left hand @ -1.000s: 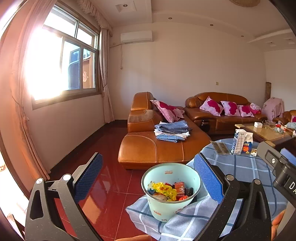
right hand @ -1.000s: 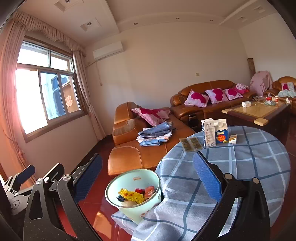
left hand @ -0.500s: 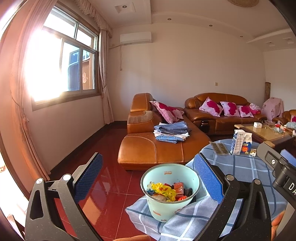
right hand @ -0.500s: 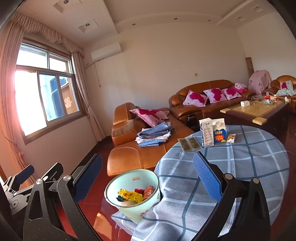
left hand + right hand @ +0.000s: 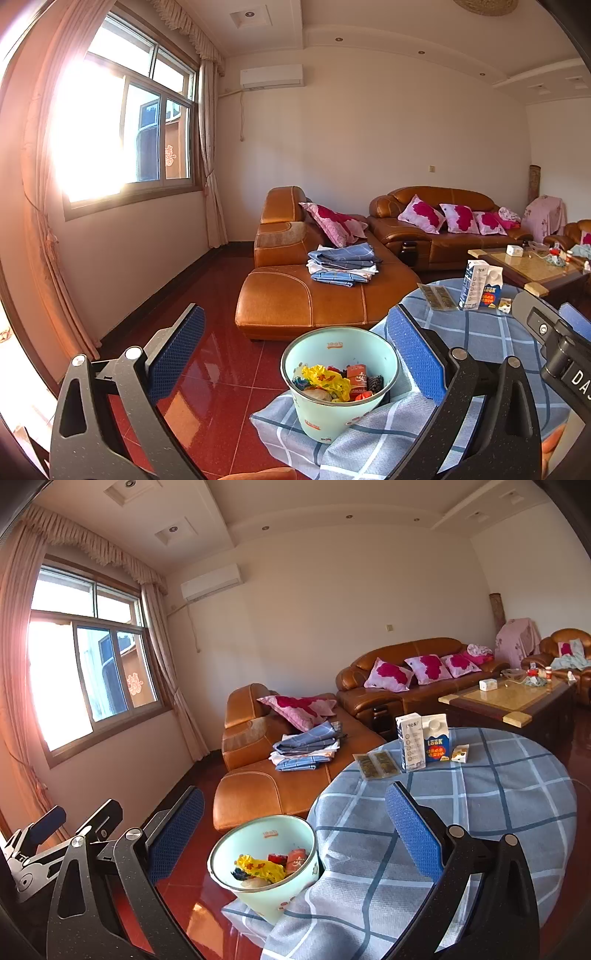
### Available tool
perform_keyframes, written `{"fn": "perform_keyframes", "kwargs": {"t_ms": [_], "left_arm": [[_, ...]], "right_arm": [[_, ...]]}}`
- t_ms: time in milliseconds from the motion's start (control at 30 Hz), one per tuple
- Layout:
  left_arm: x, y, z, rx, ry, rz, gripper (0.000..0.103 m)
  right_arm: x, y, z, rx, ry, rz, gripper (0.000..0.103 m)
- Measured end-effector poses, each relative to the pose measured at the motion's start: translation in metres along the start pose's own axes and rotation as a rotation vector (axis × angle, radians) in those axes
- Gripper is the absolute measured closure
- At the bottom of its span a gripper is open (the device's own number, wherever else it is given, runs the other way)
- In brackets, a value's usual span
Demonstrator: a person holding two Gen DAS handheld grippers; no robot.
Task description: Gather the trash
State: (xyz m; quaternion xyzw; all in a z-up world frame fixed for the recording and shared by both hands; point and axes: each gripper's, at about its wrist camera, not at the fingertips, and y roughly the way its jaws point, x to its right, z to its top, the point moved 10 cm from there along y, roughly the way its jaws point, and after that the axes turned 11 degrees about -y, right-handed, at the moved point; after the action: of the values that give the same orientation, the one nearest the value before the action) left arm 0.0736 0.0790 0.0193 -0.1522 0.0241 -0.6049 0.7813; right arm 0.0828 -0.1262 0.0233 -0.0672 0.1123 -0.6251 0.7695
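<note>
Hand-held grippers agape — bin between, cartons beyond.

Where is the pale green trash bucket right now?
The pale green plastic trash bucket sits low centre-left in the right wrist view, against the near-left edge of the blue checked tablecloth.

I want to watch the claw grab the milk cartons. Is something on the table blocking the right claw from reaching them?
Nothing visible does. The right claw is open, and between it and the milk cartons lies only bare checked tablecloth. The snack packets lie left of the cartons, the small box right. The trash bucket sits off the table's edge.
</note>
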Motion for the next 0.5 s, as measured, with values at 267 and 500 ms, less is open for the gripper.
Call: {"fn": "perform_keyframes", "kwargs": {"t_ms": [267, 500], "left_arm": [[0.0001, -0.0016, 0.0018, -0.001, -0.017, -0.008, 0.006], [0.0016, -0.0029, 0.0002, -0.015, -0.032, -0.048, 0.006]], "right_arm": [[0.0001, -0.0020, 0.0003, 0.004, -0.001, 0.001, 0.006], [0.0007, -0.0028, 0.0003, 0.005, -0.002, 0.000, 0.006]]}}
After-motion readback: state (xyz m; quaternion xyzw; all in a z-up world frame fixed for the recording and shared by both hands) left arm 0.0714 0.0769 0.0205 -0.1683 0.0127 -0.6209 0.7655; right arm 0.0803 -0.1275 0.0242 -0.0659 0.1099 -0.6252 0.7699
